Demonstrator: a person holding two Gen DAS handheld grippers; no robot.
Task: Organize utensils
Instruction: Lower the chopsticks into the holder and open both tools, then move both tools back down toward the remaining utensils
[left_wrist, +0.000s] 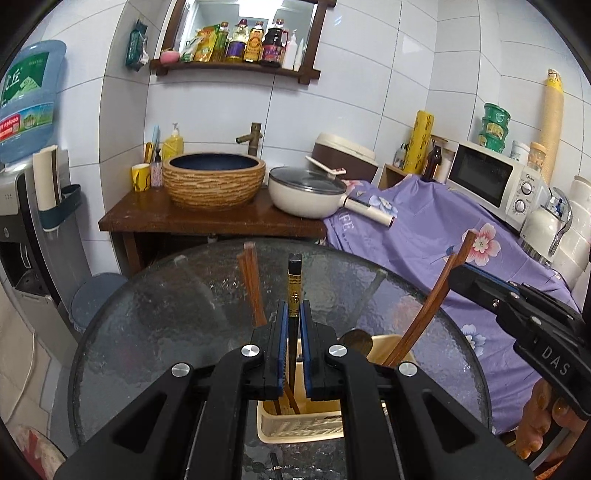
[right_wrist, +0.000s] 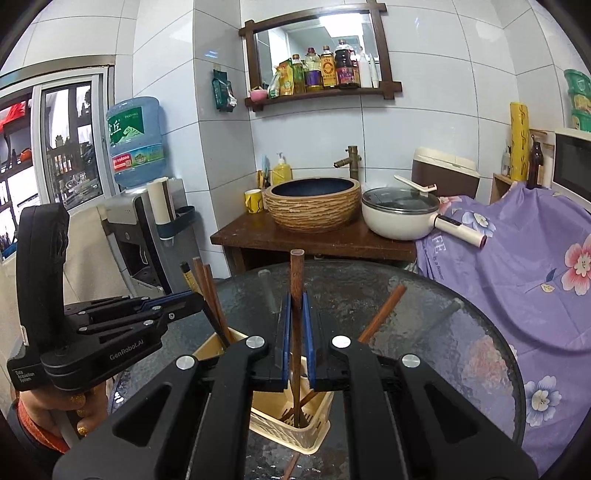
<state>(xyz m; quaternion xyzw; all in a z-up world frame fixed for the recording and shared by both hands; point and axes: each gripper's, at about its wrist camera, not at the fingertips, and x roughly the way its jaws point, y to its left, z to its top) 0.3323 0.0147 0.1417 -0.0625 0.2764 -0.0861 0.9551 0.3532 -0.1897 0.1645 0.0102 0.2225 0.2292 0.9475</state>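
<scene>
**Chopsticks held over the utensil basket**

A black chopstick (left_wrist: 294, 291) with a gold band is clamped between the blue pads of the left gripper (left_wrist: 294, 314), its lower end reaching into the cream utensil basket (left_wrist: 299, 424) on the round glass table (left_wrist: 147, 332). A brown wooden chopstick (right_wrist: 296, 280) is gripped upright by the right gripper (right_wrist: 296, 314), and its tip is seen inside the same basket (slotted walls, two compartments). More wooden chopsticks (left_wrist: 253, 291) are leaned in the basket already. A wooden stand with a woven-pattern basin (left_wrist: 214, 181) and a white lidded pan (left_wrist: 306, 192) is seen behind the table.
</scene>
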